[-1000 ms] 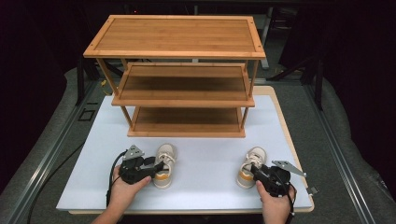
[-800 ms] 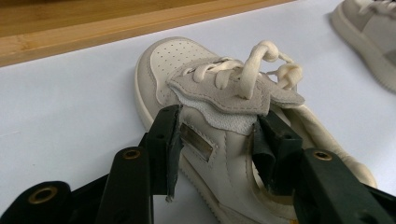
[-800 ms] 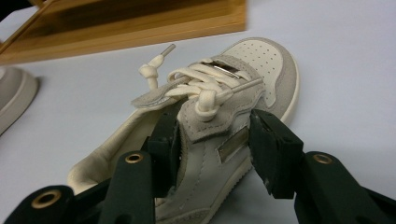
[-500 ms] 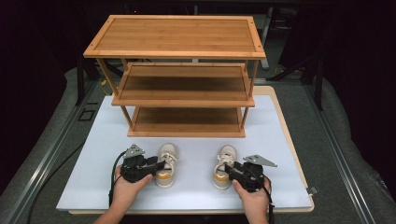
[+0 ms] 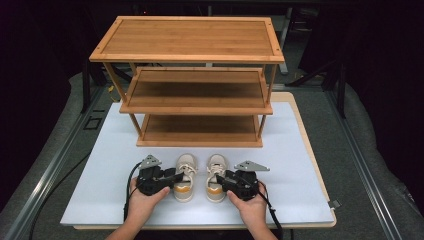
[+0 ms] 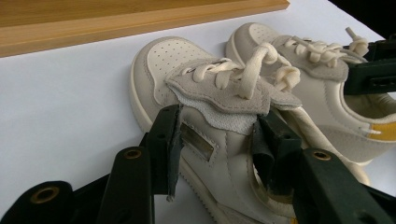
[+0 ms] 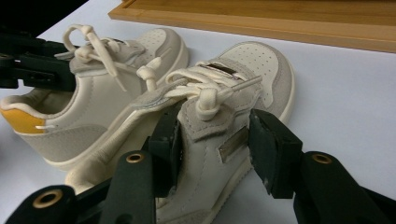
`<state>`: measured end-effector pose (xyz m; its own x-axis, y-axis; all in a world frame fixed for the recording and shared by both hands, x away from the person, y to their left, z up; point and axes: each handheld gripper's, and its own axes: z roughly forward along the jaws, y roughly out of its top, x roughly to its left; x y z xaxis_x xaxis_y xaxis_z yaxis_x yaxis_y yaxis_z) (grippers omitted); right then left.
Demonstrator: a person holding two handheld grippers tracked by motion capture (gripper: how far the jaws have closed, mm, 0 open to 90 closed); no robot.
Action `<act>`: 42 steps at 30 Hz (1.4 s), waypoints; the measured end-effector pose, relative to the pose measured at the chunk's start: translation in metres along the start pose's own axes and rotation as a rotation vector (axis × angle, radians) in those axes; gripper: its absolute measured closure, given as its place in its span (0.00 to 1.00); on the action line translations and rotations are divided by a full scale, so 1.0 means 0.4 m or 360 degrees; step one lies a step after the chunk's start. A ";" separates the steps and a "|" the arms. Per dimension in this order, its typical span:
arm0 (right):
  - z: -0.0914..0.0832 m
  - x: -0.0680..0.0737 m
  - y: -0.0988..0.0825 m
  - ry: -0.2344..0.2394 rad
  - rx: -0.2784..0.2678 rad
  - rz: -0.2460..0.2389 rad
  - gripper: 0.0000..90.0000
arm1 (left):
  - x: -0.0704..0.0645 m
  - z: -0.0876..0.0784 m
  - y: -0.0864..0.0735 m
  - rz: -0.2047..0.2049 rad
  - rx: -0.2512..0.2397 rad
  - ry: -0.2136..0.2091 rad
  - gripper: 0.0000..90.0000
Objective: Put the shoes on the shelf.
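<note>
I hold a small cream shoe in each set of tongs, the pair standing side by side, toes toward the rack [image 5: 187, 85], on the near half of the white surface [image 5: 100, 150]. The left tongs [image 5: 176, 177] are clamped on the left shoe [image 5: 184, 176] across its sides below the tongue; in the left gripper view both pads press the upper, the jaws having just been closing on it. The right tongs [image 5: 220, 178] are clamped on the right shoe [image 5: 216, 177] the same way, one pad buried against the inner side, the other against the outer side by a small metal tag.

By my reading the gathering is done: the shoes are brought together, almost touching, just in front of the rack's bottom tier. What is left, I judge, is the lift and the placing, since all three wooden tiers stand bare and neither shoe has left the surface.

The surface is a white sheet on a pale board, itself on grey matting with metal rails along both sides. The room behind is dark, with little to make out beyond frame legs.
</note>
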<state>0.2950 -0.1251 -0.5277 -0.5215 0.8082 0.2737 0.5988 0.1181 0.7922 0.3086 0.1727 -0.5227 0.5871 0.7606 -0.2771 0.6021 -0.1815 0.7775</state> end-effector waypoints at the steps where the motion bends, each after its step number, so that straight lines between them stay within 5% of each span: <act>1: 0.002 0.001 0.000 -0.0003 -0.0006 -0.0007 0.61 | -0.003 0.002 0.000 0.0005 0.0003 -0.0004 0.61; 8: 0.023 0.020 0.009 0.0065 0.0020 -0.0036 0.61 | -0.026 0.021 0.001 -0.0025 -0.0011 -0.0024 0.61; 9: 0.024 0.026 0.010 -0.0005 0.0024 -0.0046 0.61 | -0.028 0.021 0.000 -0.0021 -0.0012 -0.0023 0.61; 11: 0.026 0.021 0.009 0.0048 0.0013 -0.0024 0.61 | -0.026 0.020 -0.001 -0.0021 -0.0011 -0.0033 0.61; 17: 0.017 0.032 -0.010 -0.0010 -0.0055 0.0027 0.53 | -0.022 0.015 -0.008 -0.0017 -0.0018 -0.0057 0.58; 25: 0.011 0.049 -0.011 -0.0074 -0.0041 0.0074 0.46 | -0.032 0.018 -0.010 -0.0016 0.0004 -0.0025 0.52; 29: 0.018 0.059 -0.017 -0.0186 -0.0054 0.0091 0.47 | -0.046 0.023 -0.013 -0.0041 0.0010 0.0045 0.54; 34: 0.022 0.069 -0.026 -0.0184 -0.0094 0.0138 0.57 | -0.058 0.027 -0.012 -0.0069 0.0013 0.0106 0.56; 42: 0.028 0.076 -0.024 -0.0188 -0.0073 0.0246 0.60 | -0.074 0.033 -0.020 -0.0166 -0.0039 0.0176 0.58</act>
<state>0.2800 -0.0952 -0.5332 -0.3490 0.8770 0.3303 0.6364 -0.0369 0.7705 0.2936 0.1436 -0.5282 0.4579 0.8389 -0.2940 0.6425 -0.0838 0.7617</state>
